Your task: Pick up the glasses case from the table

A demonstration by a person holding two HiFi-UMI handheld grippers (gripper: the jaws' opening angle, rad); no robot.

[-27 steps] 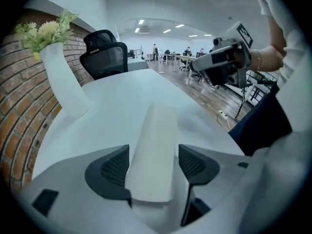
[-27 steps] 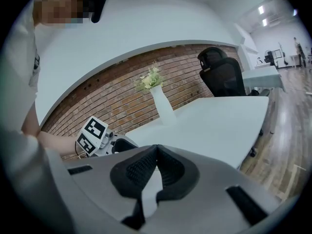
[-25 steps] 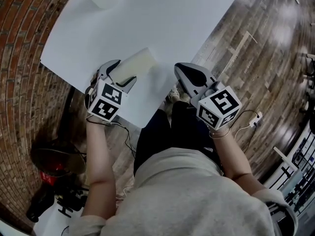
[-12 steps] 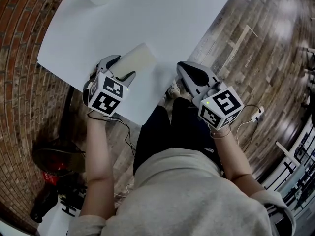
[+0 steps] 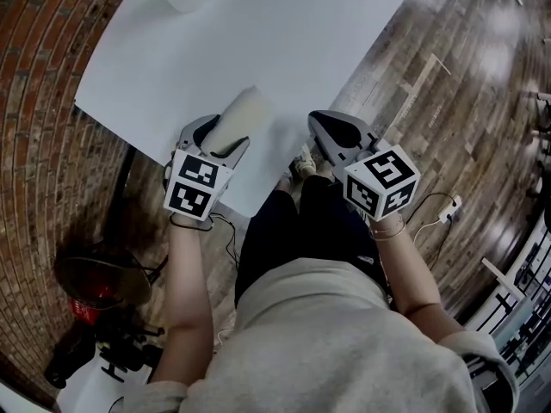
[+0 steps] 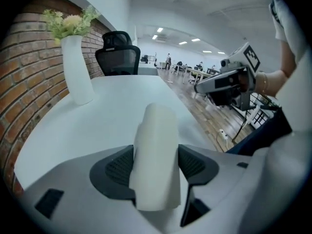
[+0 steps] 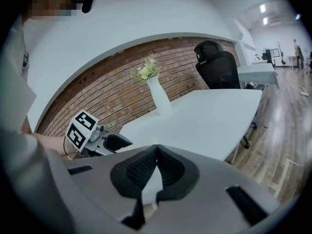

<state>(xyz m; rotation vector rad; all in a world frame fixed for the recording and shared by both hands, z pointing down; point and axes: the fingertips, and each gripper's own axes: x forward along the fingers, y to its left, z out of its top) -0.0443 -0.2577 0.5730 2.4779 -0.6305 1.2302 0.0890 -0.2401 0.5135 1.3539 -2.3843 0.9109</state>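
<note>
The glasses case (image 5: pixel 241 114) is a pale cream oblong at the near edge of the white table (image 5: pixel 284 33). My left gripper (image 5: pixel 222 134) is shut on it. In the left gripper view the case (image 6: pixel 156 145) fills the gap between both ribbed pads and juts forward over the tabletop. My right gripper (image 5: pixel 331 132) is to the right of the case, off the table's near corner and apart from it. Its jaws (image 7: pixel 156 155) are shut with nothing between them. The left gripper (image 7: pixel 97 140) also shows at the left of the right gripper view.
A white vase (image 6: pixel 78 69) with flowers stands at the table's far left by the brick wall (image 5: pixel 34 101). A black office chair (image 6: pixel 117 57) is beyond the table. Wood floor (image 5: pixel 465 101) lies to the right, and cables and dark gear (image 5: pixel 95 317) lie on the floor at lower left.
My left gripper has shifted right and rolled with the case in it, so the case now looks narrower and more end-on. The right gripper has stayed put.
</note>
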